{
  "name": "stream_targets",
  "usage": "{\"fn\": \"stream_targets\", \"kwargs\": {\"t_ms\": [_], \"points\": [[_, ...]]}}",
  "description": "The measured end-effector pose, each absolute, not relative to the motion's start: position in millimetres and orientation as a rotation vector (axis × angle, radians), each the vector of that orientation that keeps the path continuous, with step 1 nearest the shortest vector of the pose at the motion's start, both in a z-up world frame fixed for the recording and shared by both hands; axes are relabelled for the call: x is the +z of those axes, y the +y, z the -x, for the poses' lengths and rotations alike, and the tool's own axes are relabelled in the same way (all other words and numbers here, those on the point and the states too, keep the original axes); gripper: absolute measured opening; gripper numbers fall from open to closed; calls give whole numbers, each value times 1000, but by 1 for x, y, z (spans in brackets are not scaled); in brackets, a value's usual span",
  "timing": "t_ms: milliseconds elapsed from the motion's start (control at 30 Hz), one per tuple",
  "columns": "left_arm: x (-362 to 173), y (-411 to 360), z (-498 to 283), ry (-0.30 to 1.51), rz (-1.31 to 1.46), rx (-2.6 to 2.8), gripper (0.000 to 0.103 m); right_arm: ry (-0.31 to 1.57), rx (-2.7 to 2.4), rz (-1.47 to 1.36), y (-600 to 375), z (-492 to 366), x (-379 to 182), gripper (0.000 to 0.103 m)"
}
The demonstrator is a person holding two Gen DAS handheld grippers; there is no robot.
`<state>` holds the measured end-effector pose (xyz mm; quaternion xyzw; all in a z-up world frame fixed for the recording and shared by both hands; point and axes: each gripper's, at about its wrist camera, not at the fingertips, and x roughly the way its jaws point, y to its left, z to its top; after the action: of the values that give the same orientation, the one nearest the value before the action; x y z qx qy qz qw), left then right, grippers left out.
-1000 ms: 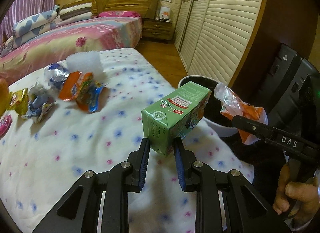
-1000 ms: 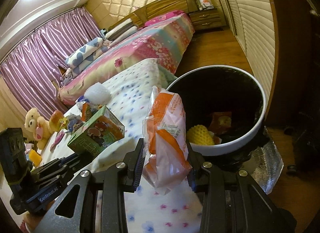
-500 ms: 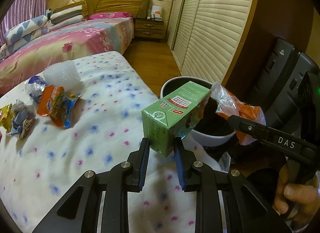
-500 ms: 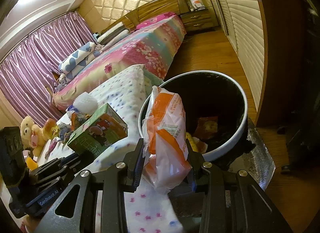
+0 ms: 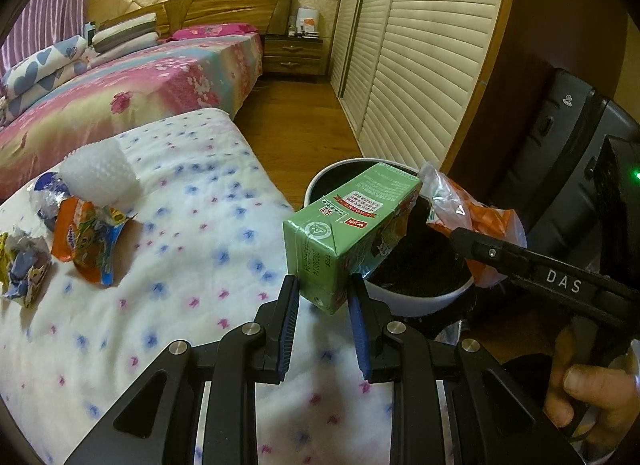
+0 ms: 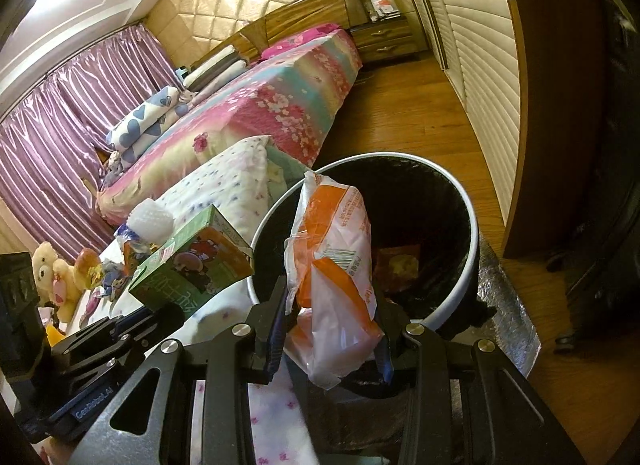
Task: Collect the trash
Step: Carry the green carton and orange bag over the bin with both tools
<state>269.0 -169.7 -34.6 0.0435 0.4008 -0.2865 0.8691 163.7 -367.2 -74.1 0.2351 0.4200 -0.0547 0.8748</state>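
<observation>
My left gripper (image 5: 323,305) is shut on a green drink carton (image 5: 348,225), held over the near rim of a round white trash bin (image 5: 420,297) with a black liner. The carton (image 6: 192,261) also shows at left in the right wrist view. My right gripper (image 6: 332,317) is shut on an orange and clear plastic wrapper (image 6: 336,265), which hangs over the bin (image 6: 472,249). Some trash lies at the bin's bottom. The same wrapper (image 5: 476,221) shows in the left wrist view beside the carton.
Several crumpled wrappers (image 5: 84,241) and a white foam piece (image 5: 100,173) lie on the flowered bedspread (image 5: 180,265) at left. A bed (image 5: 120,97) stands behind, slatted wardrobe doors (image 5: 420,65) at right, wooden floor between. Plush toys (image 6: 60,277) sit far left.
Both grippers have moved toward the bin with their loads. The bin now looms larger and sits under the carton and the wrapper; the wrappers on the bedspread have slid left.
</observation>
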Motion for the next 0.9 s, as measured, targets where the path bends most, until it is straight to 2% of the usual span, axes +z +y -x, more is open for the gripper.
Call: {"fn": "stream_targets", "kwargs": {"t_ms": [900], "points": [[-36,-203,-291,856,-132,-609,23,911,-135,-504,-392,-182,-86,37]]}}
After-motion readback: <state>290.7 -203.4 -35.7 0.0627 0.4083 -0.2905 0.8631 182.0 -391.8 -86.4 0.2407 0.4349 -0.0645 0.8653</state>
